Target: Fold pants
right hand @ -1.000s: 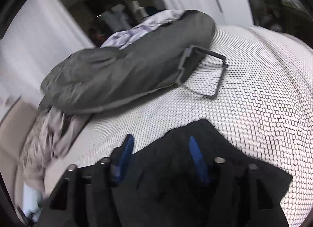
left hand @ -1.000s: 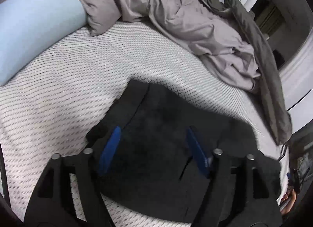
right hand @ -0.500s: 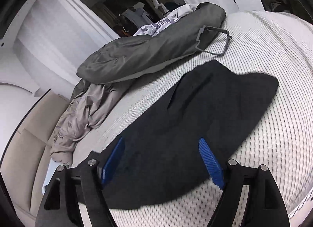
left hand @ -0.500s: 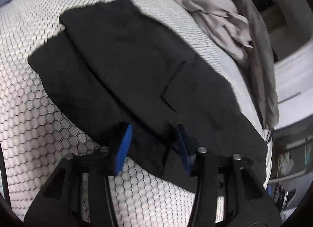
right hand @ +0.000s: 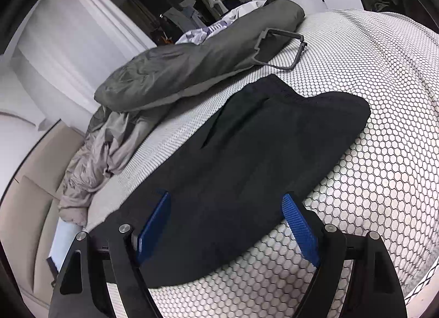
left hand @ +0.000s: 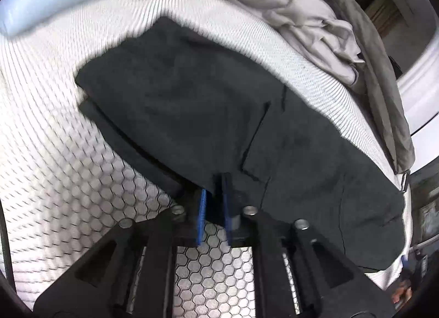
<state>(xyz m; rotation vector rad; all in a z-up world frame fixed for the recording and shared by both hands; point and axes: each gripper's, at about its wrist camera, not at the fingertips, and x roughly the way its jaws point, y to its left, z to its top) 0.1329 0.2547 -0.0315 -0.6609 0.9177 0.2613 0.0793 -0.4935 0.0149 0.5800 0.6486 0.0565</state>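
The left gripper (left hand: 213, 183), angled steeply downward, was closing, its blue pads pinching a dark fabric edge. The right gripper (right hand: 226, 205) stood wide open, holding nothing.

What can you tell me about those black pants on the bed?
The pants are black, soft-looking cloth, lying flat and already folded over on the white honeycomb-patterned bed, with one layer's edge showing beneath the other. A slit pocket shows on top. The left claw is closing on their near edge; the right claw is open over them, apart from the grey bedding.
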